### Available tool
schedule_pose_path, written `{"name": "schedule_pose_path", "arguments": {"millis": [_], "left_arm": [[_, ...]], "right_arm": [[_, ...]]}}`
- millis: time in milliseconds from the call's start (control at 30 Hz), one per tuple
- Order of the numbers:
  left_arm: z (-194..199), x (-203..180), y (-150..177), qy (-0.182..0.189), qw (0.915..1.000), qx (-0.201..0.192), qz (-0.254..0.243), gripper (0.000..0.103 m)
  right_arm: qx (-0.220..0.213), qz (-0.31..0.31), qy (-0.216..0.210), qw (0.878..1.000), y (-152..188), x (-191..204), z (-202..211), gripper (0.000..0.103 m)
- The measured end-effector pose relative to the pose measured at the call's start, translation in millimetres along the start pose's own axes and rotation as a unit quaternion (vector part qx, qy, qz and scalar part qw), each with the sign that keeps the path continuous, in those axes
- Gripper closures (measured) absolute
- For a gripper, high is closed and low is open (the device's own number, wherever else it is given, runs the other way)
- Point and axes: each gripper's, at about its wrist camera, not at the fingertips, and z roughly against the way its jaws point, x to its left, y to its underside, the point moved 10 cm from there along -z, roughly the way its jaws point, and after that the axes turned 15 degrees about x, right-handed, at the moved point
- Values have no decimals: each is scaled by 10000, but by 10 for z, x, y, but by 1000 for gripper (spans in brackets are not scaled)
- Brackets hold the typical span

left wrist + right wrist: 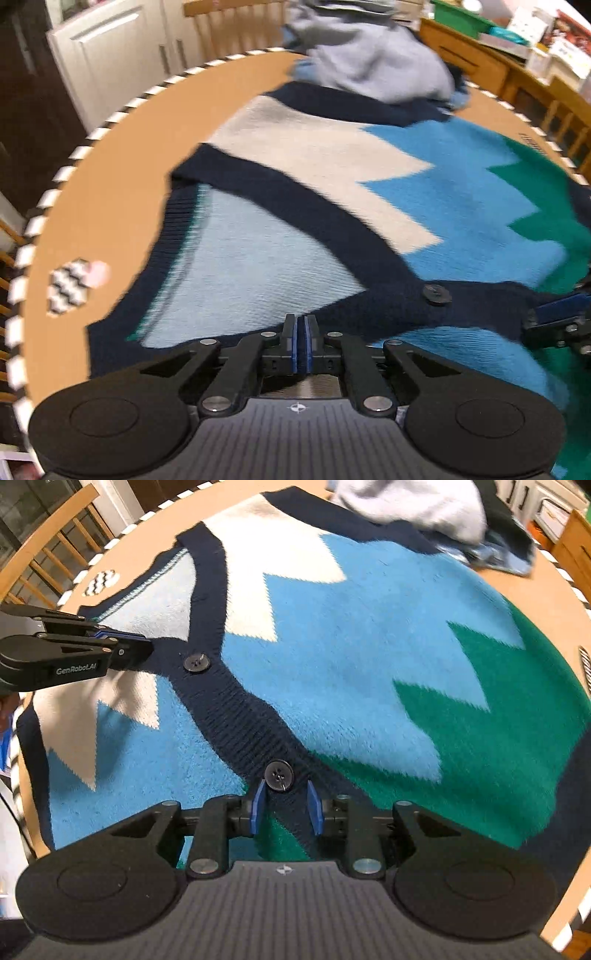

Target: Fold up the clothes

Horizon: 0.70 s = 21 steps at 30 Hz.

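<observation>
A knitted cardigan (388, 206) with navy trim and white, blue and green zigzag blocks lies spread on the round table; it fills the right wrist view (351, 646). My left gripper (300, 325) is shut, its pads pressed together at the navy button band near the top button (436, 294); whether fabric is pinched I cannot tell. It also shows in the right wrist view (142, 646). My right gripper (286, 806) is open, its blue pads astride the navy band just below a lower button (279, 775). Its side shows in the left wrist view (557, 321).
The round table (122, 192) has a tan top with a striped rim. A heap of grey-blue clothes (373, 59) lies at its far side, also in the right wrist view (424, 506). A small patterned coaster (70, 286) lies left. Wooden chairs (48, 561) and a sideboard (480, 66) surround it.
</observation>
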Motion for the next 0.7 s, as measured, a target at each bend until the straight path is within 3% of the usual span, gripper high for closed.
{"name": "schedule_pose_path", "arguments": {"millis": [100, 167, 200, 267, 367, 567, 600, 667, 700], "left_arm": [[-20, 298, -77, -36, 9998, 52, 183, 95], [-19, 432, -110, -192, 9995, 54, 249, 82], [16, 429, -104, -150, 9996, 69, 226, 84], [94, 415, -78, -52, 9998, 93, 173, 88], [346, 199, 229, 399, 9992, 20, -15, 88], [815, -239, 916, 1336, 9904, -51, -359, 84], [829, -312, 1069, 1472, 9885, 0, -360, 82], [860, -454, 1366, 1730, 9842, 99, -359, 81], [865, -501, 1451, 1775, 9834, 136, -348, 79]], "right_arm": [[-105, 37, -11, 9999, -181, 117, -37, 73], [-137, 77, -65, 9999, -230, 187, -53, 64], [-111, 102, -60, 9999, -224, 199, -52, 64], [-88, 20, -299, 9995, -113, 121, 54, 82], [-452, -283, -1126, 9922, 294, -99, 435, 82], [-464, -1133, -1216, 9850, 1450, -555, 664, 75], [-490, -1366, -1285, 9810, 1635, -618, 663, 72], [-574, -1859, -1462, 9699, 2011, -736, 665, 57], [-616, -2104, -1549, 9633, 2199, -796, 666, 57]]}}
